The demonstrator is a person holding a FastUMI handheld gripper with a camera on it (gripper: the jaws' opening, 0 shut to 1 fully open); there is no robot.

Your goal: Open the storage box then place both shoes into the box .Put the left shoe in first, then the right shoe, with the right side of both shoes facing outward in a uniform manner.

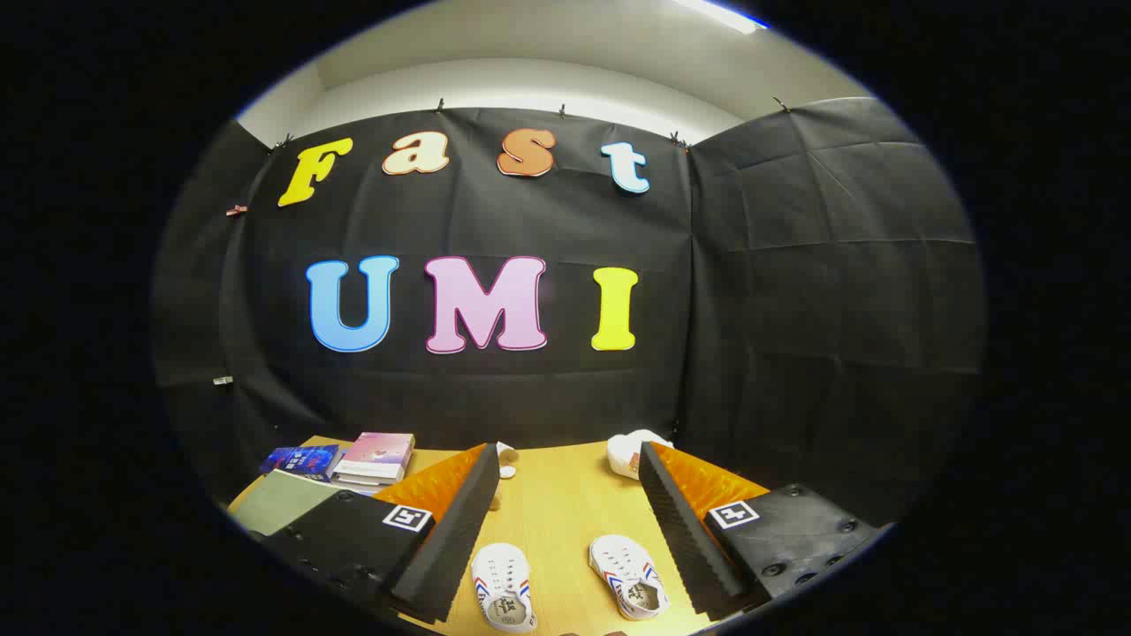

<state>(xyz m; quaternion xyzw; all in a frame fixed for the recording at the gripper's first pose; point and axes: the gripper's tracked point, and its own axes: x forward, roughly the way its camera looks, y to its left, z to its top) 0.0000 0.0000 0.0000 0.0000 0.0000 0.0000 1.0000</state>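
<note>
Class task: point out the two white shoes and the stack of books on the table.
Left-lying shoe (504, 586), gripper view, laced top.
Right-lying shoe (629, 576), gripper view, laced top.
Stack of books (378, 457), gripper view, top cover.

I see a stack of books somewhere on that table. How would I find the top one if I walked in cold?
Start at the wooden table in front of the black cloth wall. Beyond the open gripper and off to its left fingertip's far side lies a small stack of books. The top book has a pink cover, unlike the dark blue book beside it.
</note>
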